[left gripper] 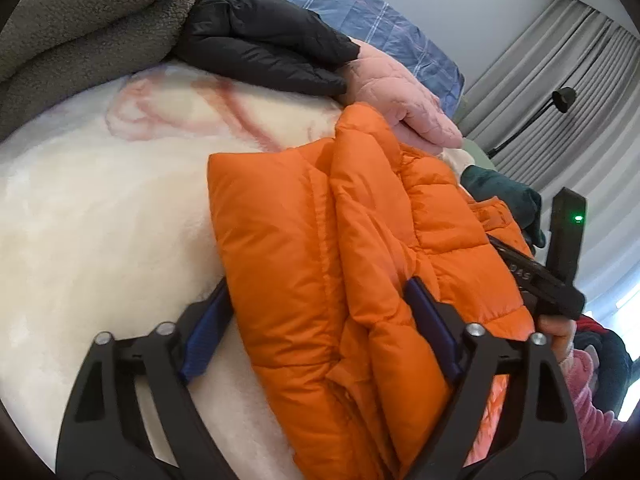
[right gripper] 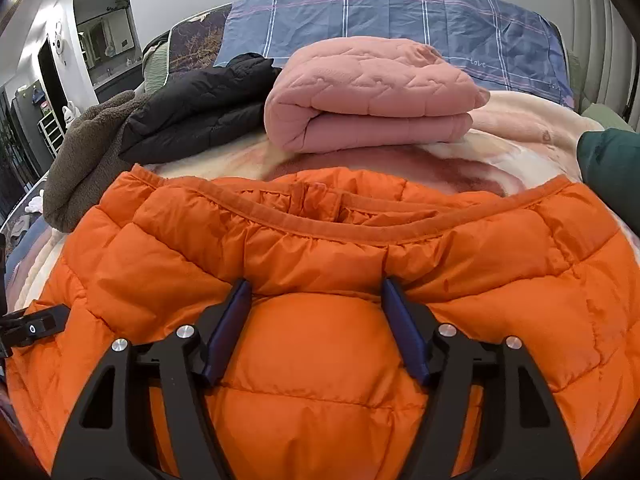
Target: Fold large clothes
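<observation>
The orange puffer jacket [right gripper: 320,264] lies partly folded on the bed [left gripper: 100,208]; its final folds remain. A pink quilted garment [right gripper: 372,96] is already folded behind it. Left gripper [left gripper: 320,320] and right gripper [right gripper: 316,320] straddle the jacket, fingers spread, not clamping.

Bare blanket [left gripper: 100,220] left of orange jacket [left gripper: 320,260]; folded clothes [right gripper: 372,96] block far side
</observation>
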`<action>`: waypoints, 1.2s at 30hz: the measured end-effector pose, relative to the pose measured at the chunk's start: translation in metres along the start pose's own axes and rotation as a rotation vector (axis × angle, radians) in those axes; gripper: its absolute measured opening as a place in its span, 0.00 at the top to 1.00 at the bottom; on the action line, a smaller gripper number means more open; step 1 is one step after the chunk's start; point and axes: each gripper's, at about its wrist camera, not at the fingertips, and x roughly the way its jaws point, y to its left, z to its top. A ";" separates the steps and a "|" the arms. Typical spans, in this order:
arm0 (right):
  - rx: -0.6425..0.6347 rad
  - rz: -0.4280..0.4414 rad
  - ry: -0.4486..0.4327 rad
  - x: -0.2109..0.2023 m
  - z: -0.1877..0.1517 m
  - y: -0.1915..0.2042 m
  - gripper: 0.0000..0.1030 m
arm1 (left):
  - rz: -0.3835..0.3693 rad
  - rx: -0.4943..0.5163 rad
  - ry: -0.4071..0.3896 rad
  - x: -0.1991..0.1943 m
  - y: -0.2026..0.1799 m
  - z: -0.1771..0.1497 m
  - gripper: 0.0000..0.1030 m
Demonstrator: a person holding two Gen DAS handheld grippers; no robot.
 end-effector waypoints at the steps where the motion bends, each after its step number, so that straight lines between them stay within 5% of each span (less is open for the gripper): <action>1: 0.007 0.010 0.001 0.002 0.000 -0.002 0.32 | -0.016 -0.001 0.000 -0.001 0.000 0.000 0.28; 5: 0.014 0.023 -0.001 0.004 -0.001 -0.005 0.32 | -0.096 -0.001 0.005 0.001 -0.001 0.000 0.52; 11: 0.024 0.039 -0.009 0.005 -0.003 -0.008 0.32 | -0.134 0.044 0.001 -0.008 -0.018 0.007 0.68; 26: 0.090 0.142 -0.030 0.004 -0.005 -0.023 0.32 | 0.029 0.402 0.052 -0.045 -0.122 0.044 0.70; 36: 0.168 0.266 -0.046 0.001 -0.007 -0.038 0.32 | 0.007 0.606 0.141 -0.026 -0.232 0.058 0.70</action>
